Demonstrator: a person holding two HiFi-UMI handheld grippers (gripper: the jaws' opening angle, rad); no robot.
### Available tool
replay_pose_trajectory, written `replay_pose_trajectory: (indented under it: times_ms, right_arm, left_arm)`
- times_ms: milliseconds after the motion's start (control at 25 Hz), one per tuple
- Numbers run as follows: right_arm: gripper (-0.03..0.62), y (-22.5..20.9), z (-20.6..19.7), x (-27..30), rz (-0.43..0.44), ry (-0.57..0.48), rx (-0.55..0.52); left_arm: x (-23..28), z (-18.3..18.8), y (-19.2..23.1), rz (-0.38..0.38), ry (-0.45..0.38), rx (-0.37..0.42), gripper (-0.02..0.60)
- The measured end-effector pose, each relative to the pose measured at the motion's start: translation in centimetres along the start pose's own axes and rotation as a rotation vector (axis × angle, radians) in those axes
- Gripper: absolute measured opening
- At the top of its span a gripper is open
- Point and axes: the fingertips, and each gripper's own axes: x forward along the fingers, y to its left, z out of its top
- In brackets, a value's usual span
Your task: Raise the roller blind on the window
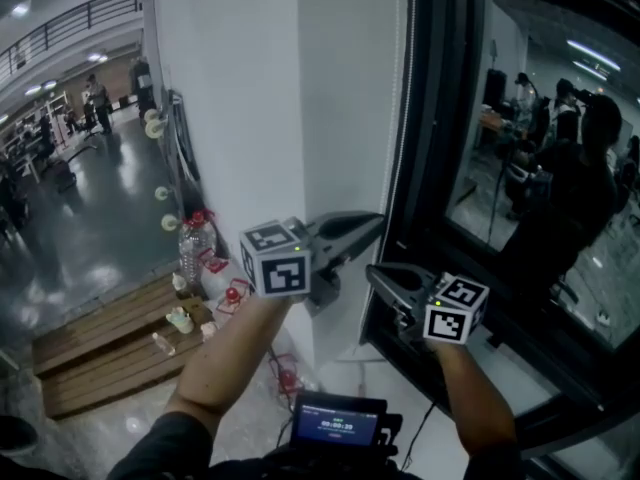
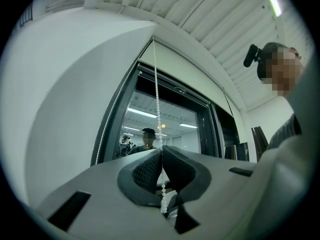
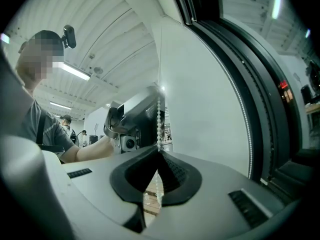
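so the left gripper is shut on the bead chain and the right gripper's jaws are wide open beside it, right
No, the right gripper is not open: its jaws are shut on the bead chain too, as the right gripper view shows. The left gripper is indeed shut on it.

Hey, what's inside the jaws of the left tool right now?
A white bead chain is pinched in the left tool and runs straight up from it. A few beads hang out below. The stretch between the pads is covered.
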Motion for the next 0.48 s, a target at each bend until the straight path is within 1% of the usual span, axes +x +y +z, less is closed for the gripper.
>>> replay_pose_trajectory:
  times_ms: [80,200,280,360,400,480]
  right_arm:
    - [0.003,0.3,-0.5,0.1,0.009,0.007,0.004]
    - [0.003,0.4,-0.9,0.2,0.011,0.014,0.007]
    - [0.005,0.2,-0.7,0.4,-0.001,0.021,0.001]
    - [0.008,-0.3,-0.4,0.3,-0.031,0.024,-0.012]
    - [0.010,-0.6,-0.4,0.2,-0.056,0.029,-0.025]
    - [0.037,-1.3,-0.1,-0.2,-0.124,0.037,-0.063]
  left_arm:
    - [-0.5,-0.4,0.0,0.008,0.006,0.005,0.011]
    - [-0.7,-0.6,-0.3,-0.003,-0.019,-0.022,0.011]
    - [-0.8,-0.4,0.1,0.025,-0.029,-0.025,0.011]
    - [-1.0,-0.2,0.7,0.071,-0.028,-0.009,0.014]
    - [-1.1,-0.1,0.8,0.090,-0.025,0.003,0.015]
    - [-1.4,0.1,1.0,0.121,-0.017,0.032,0.018]
